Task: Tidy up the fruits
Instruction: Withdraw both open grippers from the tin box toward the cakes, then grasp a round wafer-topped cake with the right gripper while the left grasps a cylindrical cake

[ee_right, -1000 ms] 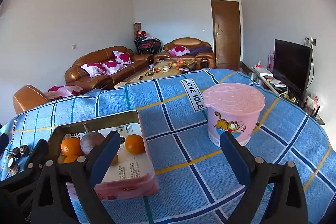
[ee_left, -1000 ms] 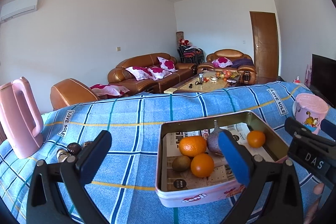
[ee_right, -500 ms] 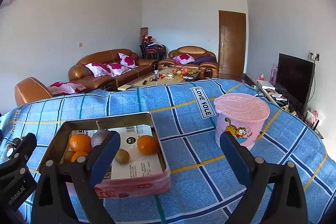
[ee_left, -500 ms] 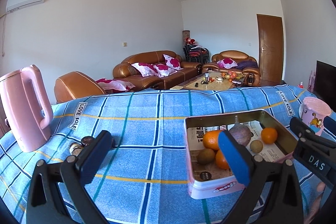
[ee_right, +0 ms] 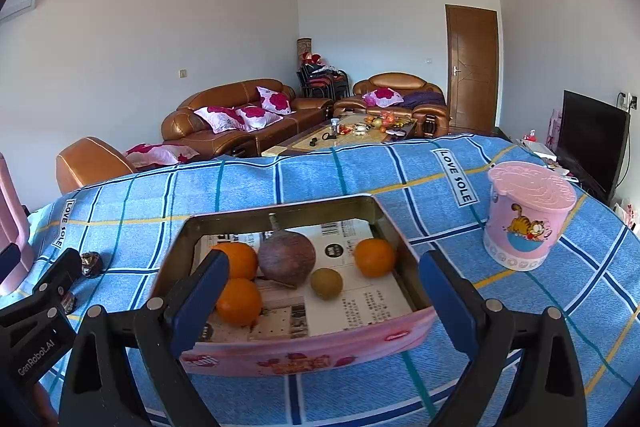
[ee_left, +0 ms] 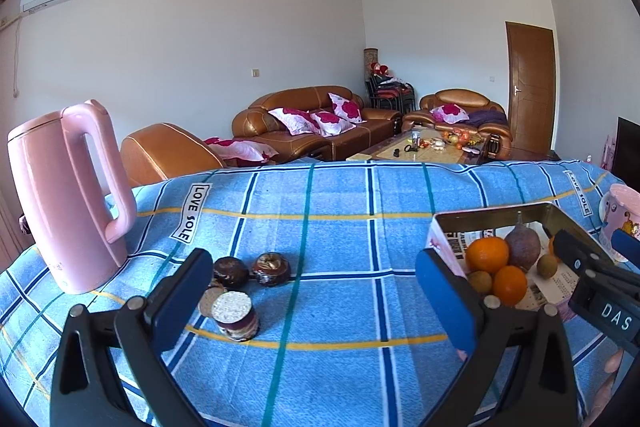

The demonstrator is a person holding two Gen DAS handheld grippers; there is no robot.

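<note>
With both the left claw and the right claw held wide open and empty, the dark round fruits beside the pink kettle could be rolled across the table, away from the pink tin where oranges are gathered, if nudged during the approach.

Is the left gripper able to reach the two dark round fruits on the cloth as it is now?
Probably yes. The left gripper is open and empty, and the dark round fruits lie just ahead between its fingers on the blue cloth. Only a small cut piece sits nearer; nothing else blocks it.
</note>
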